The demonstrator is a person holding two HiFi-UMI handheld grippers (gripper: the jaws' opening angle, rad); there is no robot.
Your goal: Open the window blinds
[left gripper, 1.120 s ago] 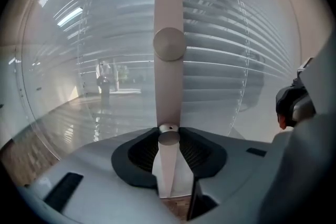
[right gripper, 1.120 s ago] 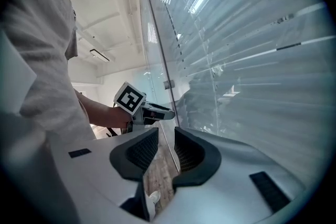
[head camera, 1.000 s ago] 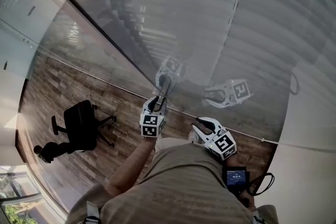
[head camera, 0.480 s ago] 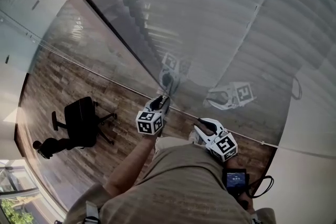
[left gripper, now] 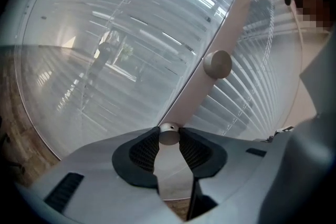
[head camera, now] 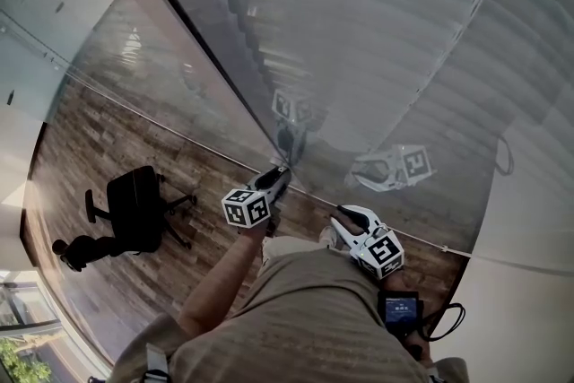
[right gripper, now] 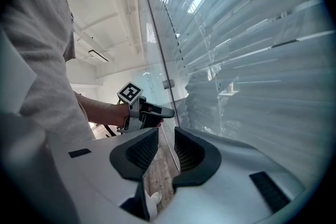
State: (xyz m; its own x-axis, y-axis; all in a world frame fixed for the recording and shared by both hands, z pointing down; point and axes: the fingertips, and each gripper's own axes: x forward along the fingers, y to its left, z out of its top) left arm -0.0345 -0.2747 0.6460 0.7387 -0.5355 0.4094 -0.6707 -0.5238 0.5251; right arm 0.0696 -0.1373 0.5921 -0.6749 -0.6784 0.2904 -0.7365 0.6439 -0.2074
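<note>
Slatted blinds (head camera: 386, 40) hang behind a glass pane. A pale frame post (left gripper: 231, 29) carries two round metal knobs. My left gripper (left gripper: 168, 145) is shut on the lower knob (left gripper: 169, 134), with a pad pressed on each side of it. The upper knob (left gripper: 217, 64) stands free. In the head view the left gripper (head camera: 279, 177) touches the dark frame line and its marker cube is tipped to the left. My right gripper (head camera: 343, 218) hangs near the person's waist, a little short of the glass. It (right gripper: 166, 150) stands open with nothing between its pads.
The glass (head camera: 179, 76) mirrors both grippers. Beyond it a black office chair (head camera: 134, 206) stands on a wood floor. A small screen device (head camera: 401, 308) with a cable hangs at the person's right hip. A white wall (head camera: 529, 220) closes the right side.
My left gripper has rolled about its own axis on the knob; its marker cube swung out to the left. The right gripper has stayed where it was.
</note>
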